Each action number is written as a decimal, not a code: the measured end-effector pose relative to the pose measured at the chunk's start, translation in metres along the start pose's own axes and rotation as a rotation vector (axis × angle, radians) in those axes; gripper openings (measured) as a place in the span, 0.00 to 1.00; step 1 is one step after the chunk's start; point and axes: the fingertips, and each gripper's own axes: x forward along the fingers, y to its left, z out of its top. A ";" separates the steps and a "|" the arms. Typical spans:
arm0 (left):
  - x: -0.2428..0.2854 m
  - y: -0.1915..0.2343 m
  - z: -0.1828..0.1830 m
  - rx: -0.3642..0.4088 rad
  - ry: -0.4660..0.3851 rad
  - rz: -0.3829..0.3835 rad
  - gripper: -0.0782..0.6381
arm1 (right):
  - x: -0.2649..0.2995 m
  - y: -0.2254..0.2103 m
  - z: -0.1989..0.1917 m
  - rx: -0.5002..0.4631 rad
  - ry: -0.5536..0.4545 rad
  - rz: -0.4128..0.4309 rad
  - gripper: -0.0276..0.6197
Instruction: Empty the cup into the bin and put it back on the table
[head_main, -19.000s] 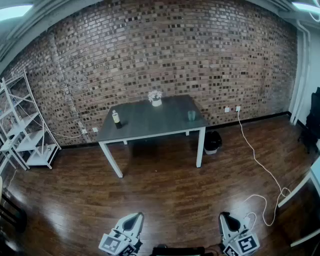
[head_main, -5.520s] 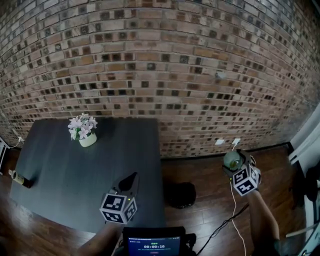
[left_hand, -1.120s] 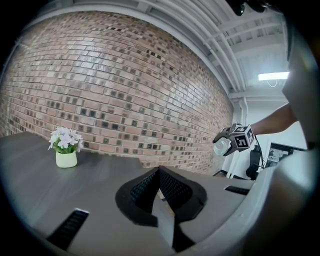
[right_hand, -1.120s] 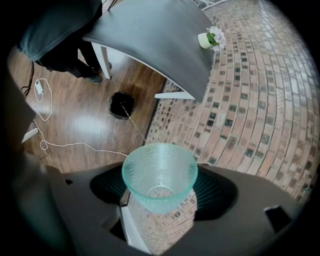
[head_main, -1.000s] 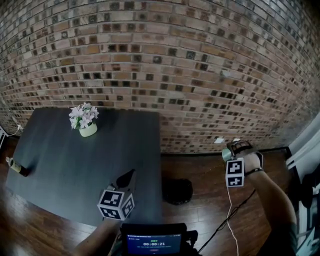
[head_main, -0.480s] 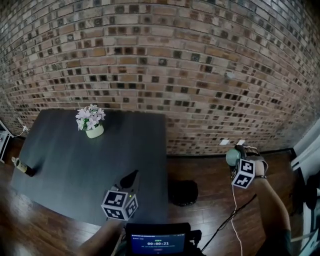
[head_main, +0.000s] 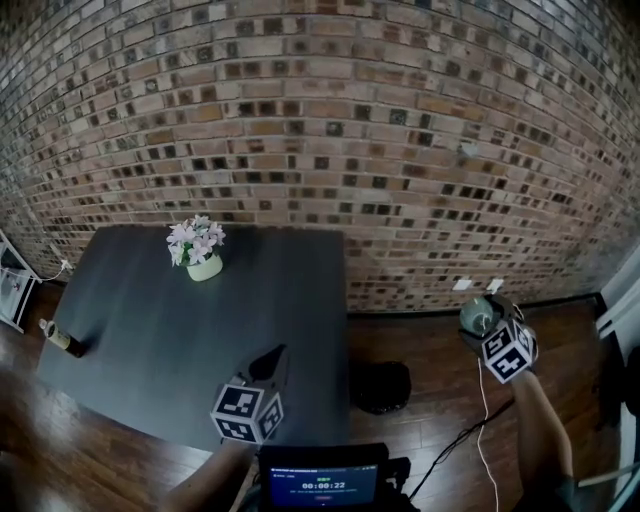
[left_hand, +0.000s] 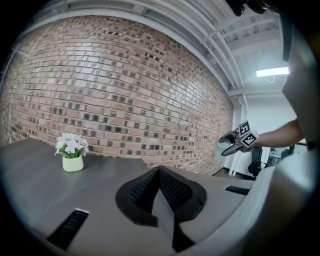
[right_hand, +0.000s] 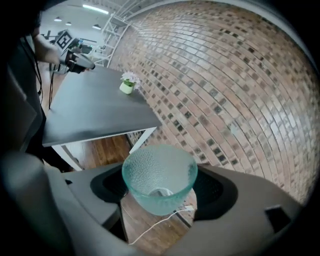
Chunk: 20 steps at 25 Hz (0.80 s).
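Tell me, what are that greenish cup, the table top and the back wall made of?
The cup looks like clear pale-green glass or plastic, pebbled; the floor shows through. The table top seems matte dark-grey laminate or painted board, no grain. The wall is rough bare brick, mortar lines showing.

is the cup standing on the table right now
No, the cup sits between the right gripper's jaws, out beyond the table edge above the wooden floor.
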 end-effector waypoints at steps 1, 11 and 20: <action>-0.001 0.000 0.000 0.001 0.001 -0.001 0.11 | -0.001 0.000 0.002 0.030 -0.019 0.000 0.65; -0.013 0.002 -0.001 0.002 0.002 0.004 0.11 | -0.017 0.011 0.016 0.265 -0.154 0.030 0.65; -0.026 0.005 -0.002 -0.005 -0.012 0.024 0.11 | -0.047 0.023 0.054 0.369 -0.300 0.059 0.65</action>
